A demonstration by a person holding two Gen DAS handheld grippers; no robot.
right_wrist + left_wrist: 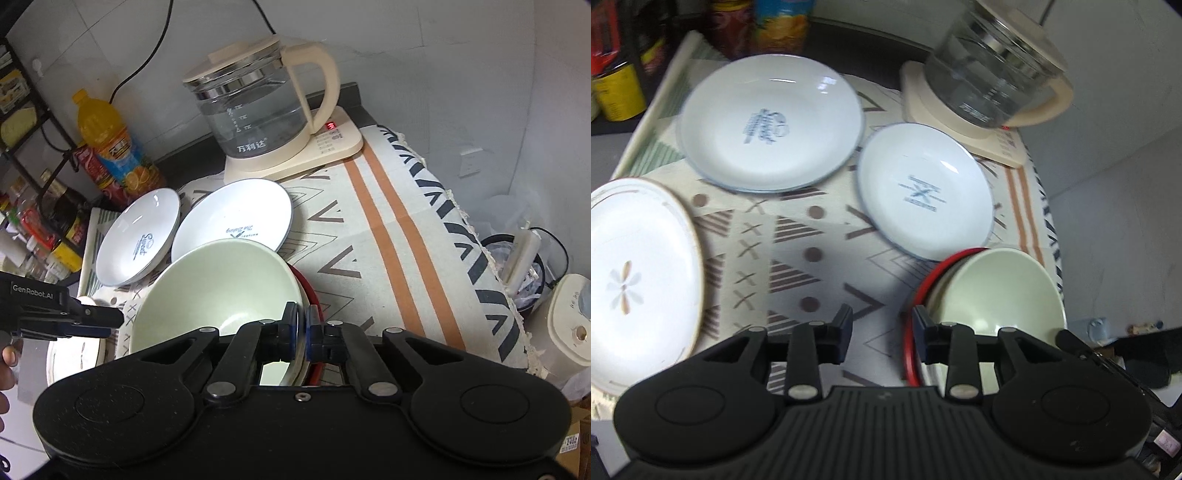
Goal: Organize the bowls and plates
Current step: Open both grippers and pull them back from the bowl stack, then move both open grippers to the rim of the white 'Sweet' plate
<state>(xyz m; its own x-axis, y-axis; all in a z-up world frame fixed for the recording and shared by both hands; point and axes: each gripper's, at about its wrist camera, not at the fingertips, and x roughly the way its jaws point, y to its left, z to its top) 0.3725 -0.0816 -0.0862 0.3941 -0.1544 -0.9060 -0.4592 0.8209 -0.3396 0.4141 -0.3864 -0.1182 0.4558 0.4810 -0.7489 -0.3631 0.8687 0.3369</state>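
Hand-held gripper work is set on a table [399, 236] draped in patterned cloth, grey wall behind, kettle [258, 114] at the back. Right hand-held gripper [302, 325] is clamped on the green bowl's [218, 291] rim, nested in a red one [914, 314]. Left hand-held gripper [882, 321] is spread wide, nothing held. Three plates are counted: two blue-rimmed [772, 122] [923, 190], one flowered [639, 277].

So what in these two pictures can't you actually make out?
- Bowls under the green bowl: both views show only rims, a red one among them; the count is unclear.
- Flower plate: cut off by the left wrist view's edge.
- Right gripper: its pads close on the green bowl's rim, but the contact is hidden.
- Shelf bottles: labels too small in the right wrist view.
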